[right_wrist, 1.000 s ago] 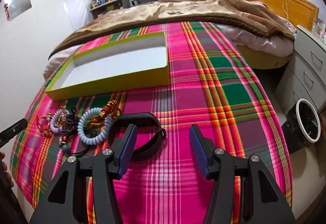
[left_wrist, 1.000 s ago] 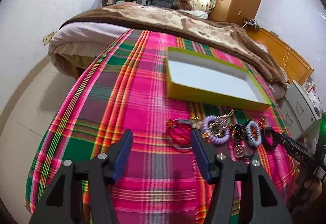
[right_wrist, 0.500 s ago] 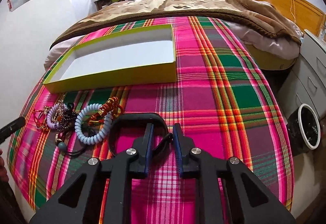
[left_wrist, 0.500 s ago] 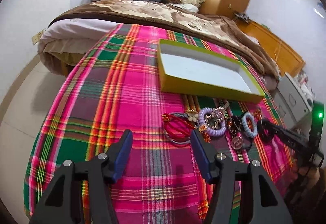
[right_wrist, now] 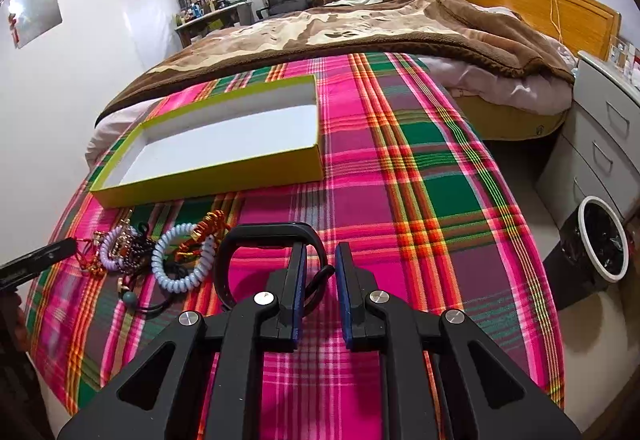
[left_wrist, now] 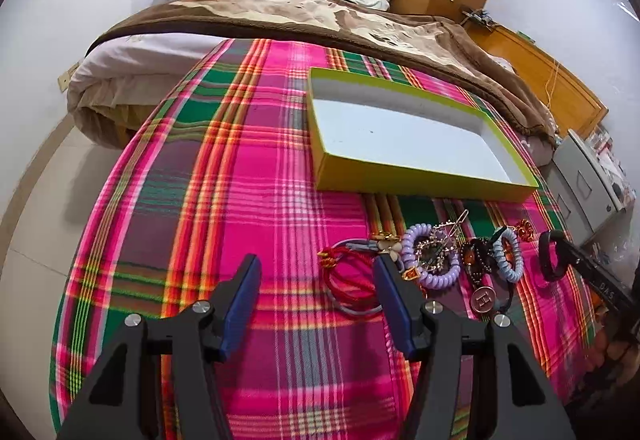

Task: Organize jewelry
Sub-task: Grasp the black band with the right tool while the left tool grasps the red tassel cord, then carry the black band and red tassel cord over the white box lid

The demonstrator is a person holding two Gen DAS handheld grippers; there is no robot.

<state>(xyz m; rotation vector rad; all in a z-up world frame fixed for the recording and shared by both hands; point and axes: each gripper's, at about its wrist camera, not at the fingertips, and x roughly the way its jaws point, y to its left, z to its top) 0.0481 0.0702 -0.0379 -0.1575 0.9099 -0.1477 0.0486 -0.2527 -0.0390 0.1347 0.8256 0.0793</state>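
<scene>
Bedroom tabletop under a pink plaid cloth, with an open yellow-green box.
Right gripper: fingers have just been closing, a black bracelet strap between them, though contact is unclear. Left gripper: fingers apart over a red cord bracelet, beside the jewelry pile.
</scene>
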